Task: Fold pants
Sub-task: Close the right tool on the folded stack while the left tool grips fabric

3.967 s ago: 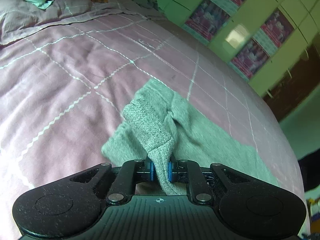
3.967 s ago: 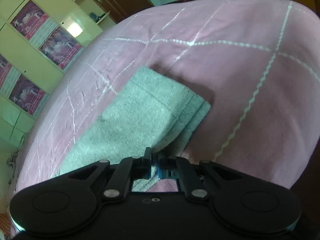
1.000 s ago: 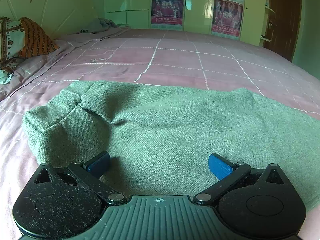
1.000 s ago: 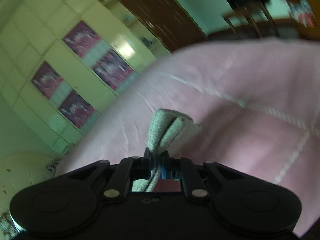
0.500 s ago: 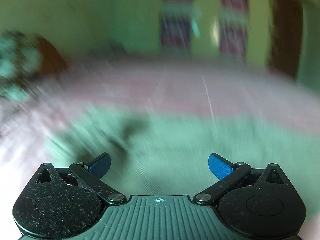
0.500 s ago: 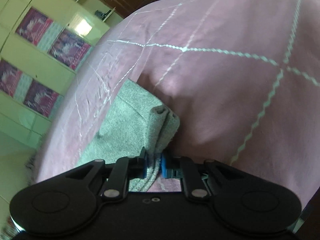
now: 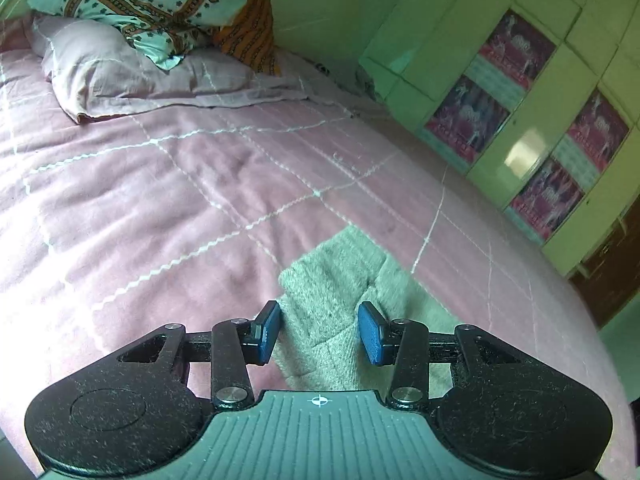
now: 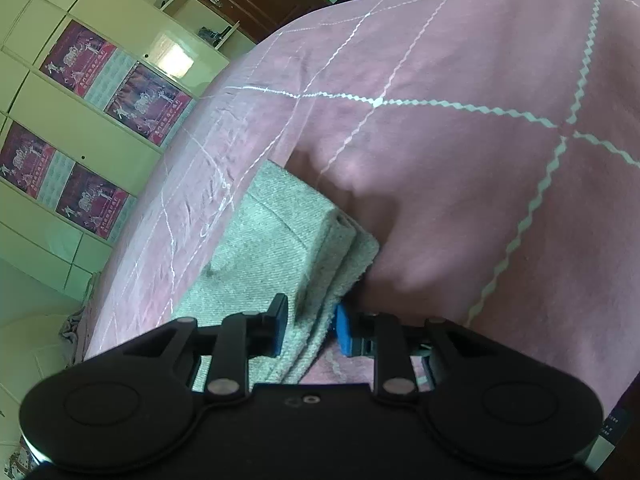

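A: What takes up most of the view?

B: A bed (image 7: 160,208) under a pink cover with white zigzag lines crossing in a grid. At its far end lies a pink pillow (image 7: 120,76) with a patterned teal and orange cloth (image 7: 160,4) on top. Pale cupboards (image 7: 500,92) with pink posters on the doors stand along the far side.

A: And the pants?

B: The grey-green pants (image 8: 280,248) lie on the bed cover. In the right view the end is folded into stacked layers with a square corner. In the left view the fabric bunches into soft ridges.

A: The left gripper (image 7: 319,332)?

B: Its jaws stand wide apart, a ridge of fabric between the blue pads, neither pad clearly pressing it.

A: The right gripper (image 8: 310,330)?

B: Also parted, its pads on either side of the layered edge, not clamped.
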A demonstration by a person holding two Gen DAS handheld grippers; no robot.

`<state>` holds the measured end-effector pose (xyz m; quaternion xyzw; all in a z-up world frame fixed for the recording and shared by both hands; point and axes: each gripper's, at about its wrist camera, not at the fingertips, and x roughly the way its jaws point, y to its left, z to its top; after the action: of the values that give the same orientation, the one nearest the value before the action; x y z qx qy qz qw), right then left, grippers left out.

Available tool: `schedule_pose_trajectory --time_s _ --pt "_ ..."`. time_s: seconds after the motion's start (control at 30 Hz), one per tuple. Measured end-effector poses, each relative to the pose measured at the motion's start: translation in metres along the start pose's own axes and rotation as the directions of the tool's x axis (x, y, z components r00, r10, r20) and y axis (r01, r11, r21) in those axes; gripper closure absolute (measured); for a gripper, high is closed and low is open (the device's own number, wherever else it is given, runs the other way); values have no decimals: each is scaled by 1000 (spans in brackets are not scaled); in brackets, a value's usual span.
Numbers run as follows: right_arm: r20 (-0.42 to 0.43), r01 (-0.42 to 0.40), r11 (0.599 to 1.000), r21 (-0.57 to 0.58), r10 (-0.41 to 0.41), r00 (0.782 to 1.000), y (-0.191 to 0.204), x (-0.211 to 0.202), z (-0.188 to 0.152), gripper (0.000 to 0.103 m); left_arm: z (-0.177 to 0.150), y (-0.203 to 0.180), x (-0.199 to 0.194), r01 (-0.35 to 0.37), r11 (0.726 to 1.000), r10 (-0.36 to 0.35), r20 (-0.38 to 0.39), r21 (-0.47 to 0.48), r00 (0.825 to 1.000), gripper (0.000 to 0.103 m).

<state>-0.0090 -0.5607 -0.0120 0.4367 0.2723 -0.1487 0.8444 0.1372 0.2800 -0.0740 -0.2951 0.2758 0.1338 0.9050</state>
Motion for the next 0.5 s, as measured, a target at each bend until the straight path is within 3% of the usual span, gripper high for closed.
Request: schedule_pose_trajectory --time_s 0.07,0.17,0.27,0.3,0.33,0.4,0.5 --pt "1 -1 1000 3 1 1000 0 0 0 78 -4 2 9 -24 1000 24 -42 -2 999 58" --pt "1 2 1000 -6 -2 1000 1 1 -1 76 -1 5 10 -9 1000 9 -38 -3 999 61" --pt "2 1 1000 -9 -1 1000 2 0 -1 75 4 -1 -10 43 999 -43 71 12 997 73" --pt "2 0 1000 -8 0 1000 1 -1 -2 75 5 -2 -15 41 999 -43 103 17 994 87" --pt "3 -1 1000 -7 1 1000 1 -1 -2 75 5 -2 -14 -6 999 1 113 39 994 88" --pt "5 -1 1000 -5 1 1000 1 -1 -2 75 4 9 9 -60 998 60 -5 29 998 88" --pt "4 -1 1000 -8 2 1000 2 -1 -3 74 12 7 6 -52 992 53 -11 111 999 79"
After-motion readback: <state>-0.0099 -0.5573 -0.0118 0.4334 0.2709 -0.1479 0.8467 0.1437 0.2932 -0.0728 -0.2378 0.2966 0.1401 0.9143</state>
